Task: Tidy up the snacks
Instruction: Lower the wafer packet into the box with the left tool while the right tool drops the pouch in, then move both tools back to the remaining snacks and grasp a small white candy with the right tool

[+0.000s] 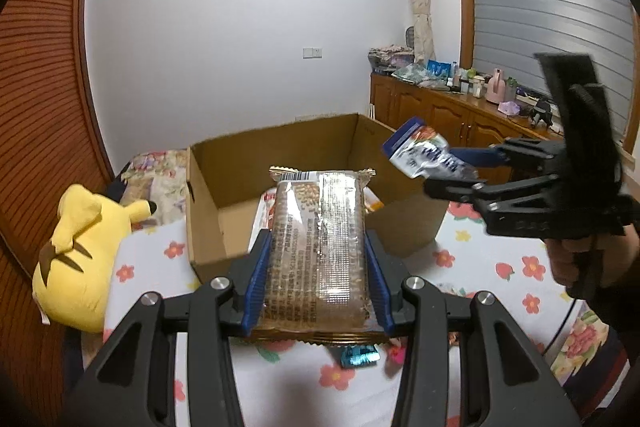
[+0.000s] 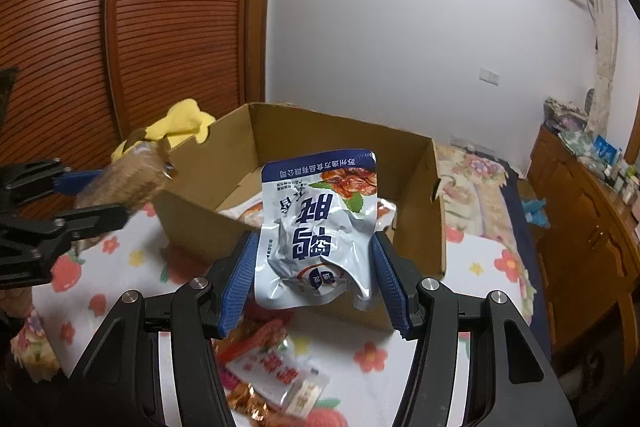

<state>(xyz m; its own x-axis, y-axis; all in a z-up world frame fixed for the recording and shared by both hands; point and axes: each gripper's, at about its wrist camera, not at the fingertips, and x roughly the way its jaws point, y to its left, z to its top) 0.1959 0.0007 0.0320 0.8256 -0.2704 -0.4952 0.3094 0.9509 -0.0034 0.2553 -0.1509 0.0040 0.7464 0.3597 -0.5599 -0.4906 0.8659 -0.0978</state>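
My left gripper (image 1: 318,247) is shut on a clear-wrapped brown biscuit pack (image 1: 318,251), held above the bed just in front of the open cardboard box (image 1: 208,211). My right gripper (image 2: 316,259) is shut on a white and blue snack pouch (image 2: 320,227), raised before the same cardboard box (image 2: 420,195). In the left wrist view the right gripper (image 1: 440,167) shows at the right with the pouch (image 1: 424,151) over the box's right corner. The left gripper (image 2: 116,195) with the biscuit pack (image 2: 128,183) appears at the left of the right wrist view. Some packets lie inside the box.
Loose snack packets (image 2: 272,371) lie on the flowered bedsheet (image 1: 500,267) below the grippers, with a blue-wrapped one (image 1: 358,355) under the left. A yellow plush toy (image 1: 80,251) sits left of the box. A wooden cabinet (image 1: 440,111) with clutter stands at the right, a slatted wardrobe (image 2: 160,27) at the left.
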